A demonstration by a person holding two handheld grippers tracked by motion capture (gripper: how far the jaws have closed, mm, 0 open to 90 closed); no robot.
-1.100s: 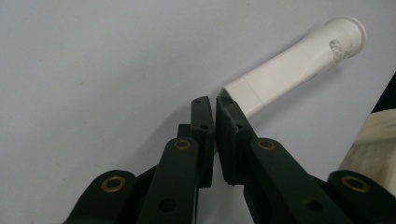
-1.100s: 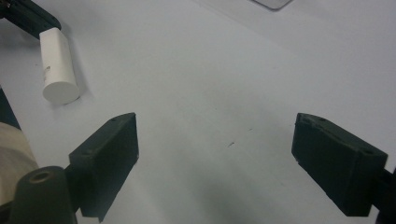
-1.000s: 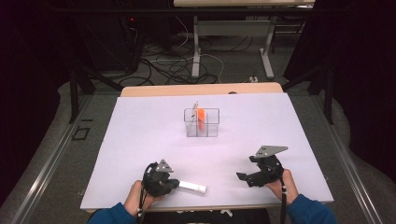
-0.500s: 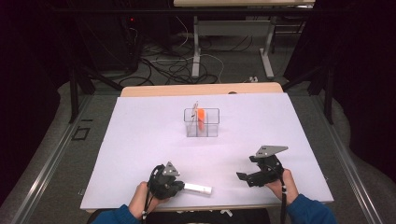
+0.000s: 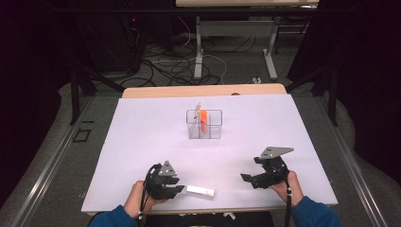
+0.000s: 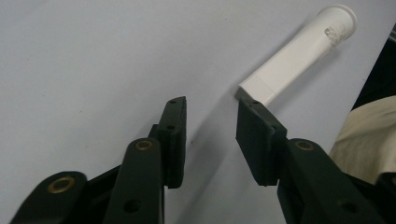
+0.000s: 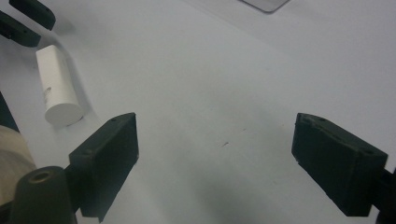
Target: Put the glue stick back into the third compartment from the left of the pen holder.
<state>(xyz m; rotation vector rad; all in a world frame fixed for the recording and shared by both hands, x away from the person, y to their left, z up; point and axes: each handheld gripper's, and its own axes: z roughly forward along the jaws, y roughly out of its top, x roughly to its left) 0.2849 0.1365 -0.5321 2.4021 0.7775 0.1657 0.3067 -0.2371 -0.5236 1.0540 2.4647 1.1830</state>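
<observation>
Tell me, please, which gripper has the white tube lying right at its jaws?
The left gripper: the white tube lies at its jaw tips, released, while the right gripper stands apart, open over bare table.

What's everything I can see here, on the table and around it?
white tube: one, white, lying flat on the sheet near the front edge, just off the left gripper's jaws.
clear box: one, see-through, divided into compartments, standing mid-table.
orange thing: one, orange, standing inside the clear box; too small to identify.
table sheet: one, pale lilac-white, covering the table.
cables: several, black and white, on the floor beyond the table.
left gripper: one, black; its jaws have just been opening, nothing between them, the tube at the tip of one jaw.
right gripper: one, black, jaws wide apart and empty over the bare sheet.
hands: two, blue sleeves, at the bottom edge.
</observation>
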